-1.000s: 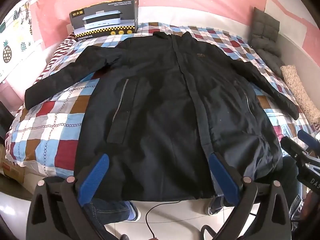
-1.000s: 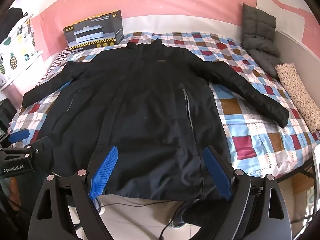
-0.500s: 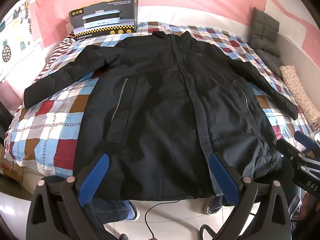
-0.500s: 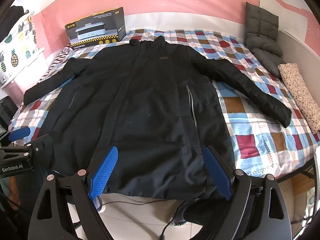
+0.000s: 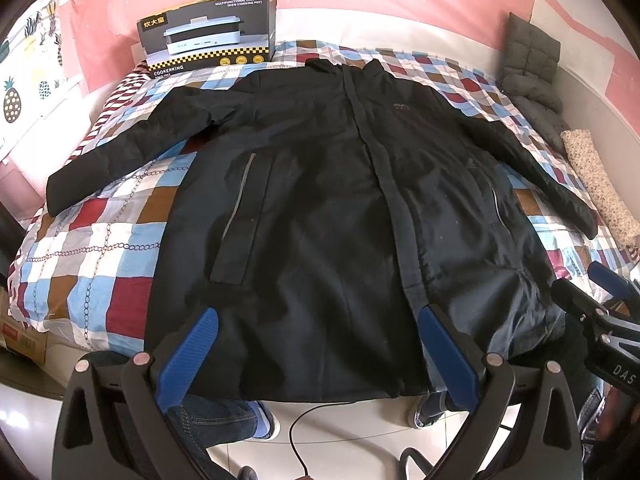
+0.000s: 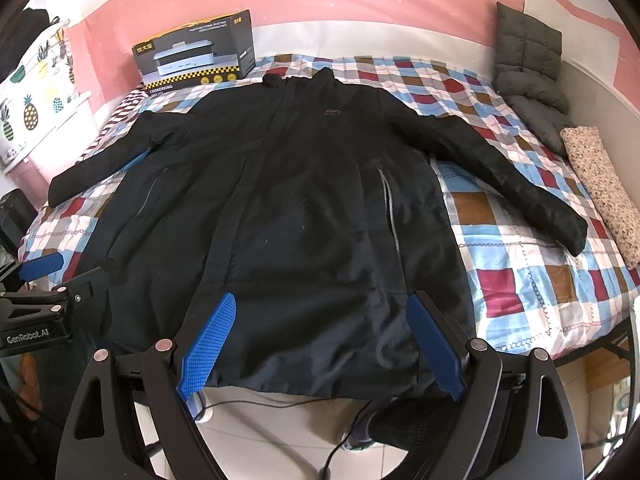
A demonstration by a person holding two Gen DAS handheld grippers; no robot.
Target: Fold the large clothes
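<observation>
My left gripper [image 5: 316,356] and right gripper [image 6: 320,344] stay spread and empty, barely shifted from a second ago. The black coat [image 5: 340,208] still lies flat across the bed [image 5: 92,264], hem over its near edge; folding hasn't started.

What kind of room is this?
Most likely a bedroom. A black coat lies spread on a bed with a checked quilt, a grey cushion leans on the pink wall, and pineapple-print cloth sits beside the bed.

A black coat [image 5: 320,208] lies spread flat on the checked bedspread [image 5: 92,248], the left gripper [image 5: 316,320] gaping above its hem.
</observation>
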